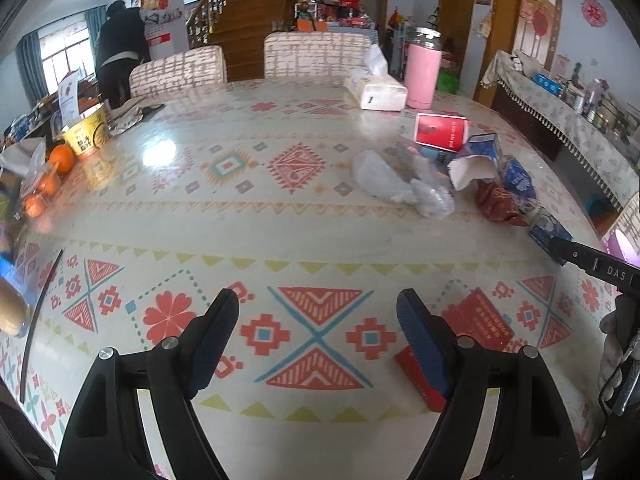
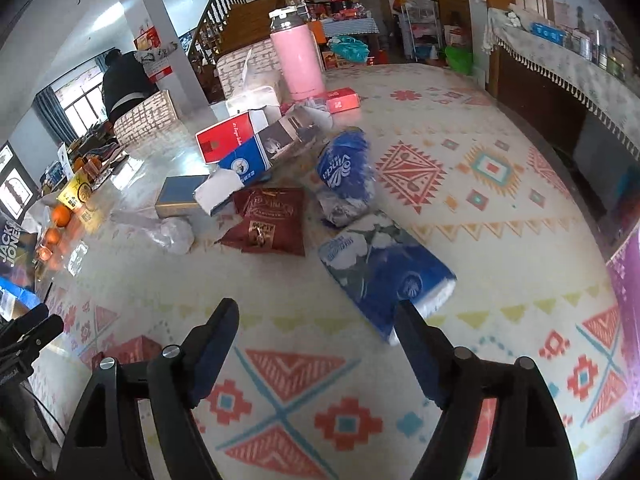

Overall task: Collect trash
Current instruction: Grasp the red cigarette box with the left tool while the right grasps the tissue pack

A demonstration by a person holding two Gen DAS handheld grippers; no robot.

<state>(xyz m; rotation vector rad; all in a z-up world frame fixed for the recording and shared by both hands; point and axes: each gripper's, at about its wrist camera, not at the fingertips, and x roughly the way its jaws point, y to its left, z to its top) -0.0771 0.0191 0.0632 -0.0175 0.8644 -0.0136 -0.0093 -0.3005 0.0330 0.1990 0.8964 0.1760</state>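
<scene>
Trash lies scattered on the patterned table [image 1: 256, 216]. In the right wrist view a flat blue tissue wrapper [image 2: 384, 272] lies just ahead of my open, empty right gripper [image 2: 316, 312], touching its right finger. Beyond it are a dark red snack bag [image 2: 268, 224], a crumpled blue wrapper [image 2: 346, 168], a clear plastic bag [image 2: 172, 232], a red and white carton [image 2: 228, 140] and a blue and white carton [image 2: 256, 156]. My left gripper [image 1: 318, 304] is open and empty above the table, with a red box [image 1: 476, 328] beside its right finger. The trash pile [image 1: 460, 172] lies farther right.
A pink flask [image 1: 422, 72] and a white tissue pack [image 1: 376, 90] stand at the far side. Oranges [image 1: 60, 158] and a yellow noodle cup [image 1: 86, 132] sit at the left edge. Two chairs [image 1: 316, 54] stand behind the table. A purple bag [image 2: 628, 320] shows at the right edge.
</scene>
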